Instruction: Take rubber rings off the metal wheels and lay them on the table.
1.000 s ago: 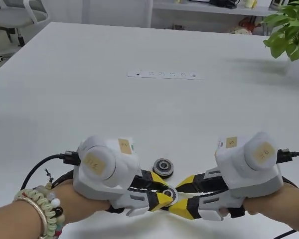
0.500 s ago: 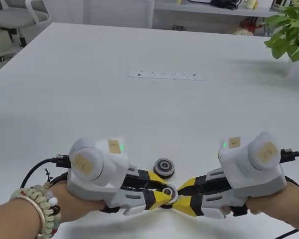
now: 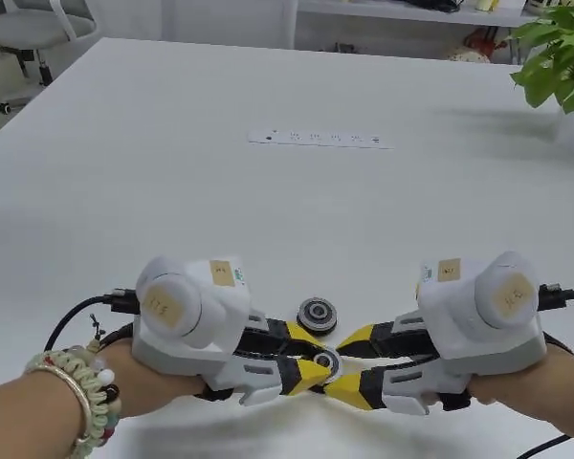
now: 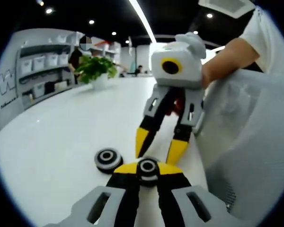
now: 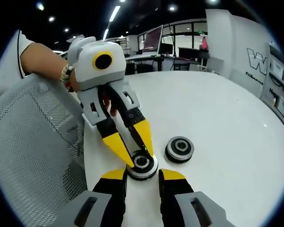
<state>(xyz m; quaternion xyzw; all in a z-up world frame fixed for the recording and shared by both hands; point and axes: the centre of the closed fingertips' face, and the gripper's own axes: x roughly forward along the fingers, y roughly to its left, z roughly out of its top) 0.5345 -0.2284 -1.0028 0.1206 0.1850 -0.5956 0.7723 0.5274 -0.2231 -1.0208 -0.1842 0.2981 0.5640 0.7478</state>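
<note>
My left claw (image 5: 135,150) is clenched on the held wheel (image 4: 147,166). In the left gripper view the two yellow tips press against it from either side. In the right gripper view the same tips pinch together over its near edge. That wheel sits at the front of the worktop (image 3: 268,220), right where the two claws meet nose to nose in the head view. I cannot tell whether it rests on the surface or is lifted just clear of it.

My right claw (image 4: 158,149) is released. Its yellow tips stand apart, one to each side of the held wheel, and I see a sliver of white between each tip and the wheel in the right gripper view.

The free wheel (image 3: 317,312) lies flat on the worktop just beyond the held one, close to it but not touching, and no claw is on it. A dark ring (image 5: 168,151) runs round its outside. On the held wheel I see a dark hub and a paler rim, and I cannot make out its ring.

Farther off, a white power strip (image 3: 318,139) lies across the middle of the worktop. A leafy plant (image 3: 560,48) stands at the far right corner. A beaded bracelet (image 3: 77,392) sits on the left wrist.
</note>
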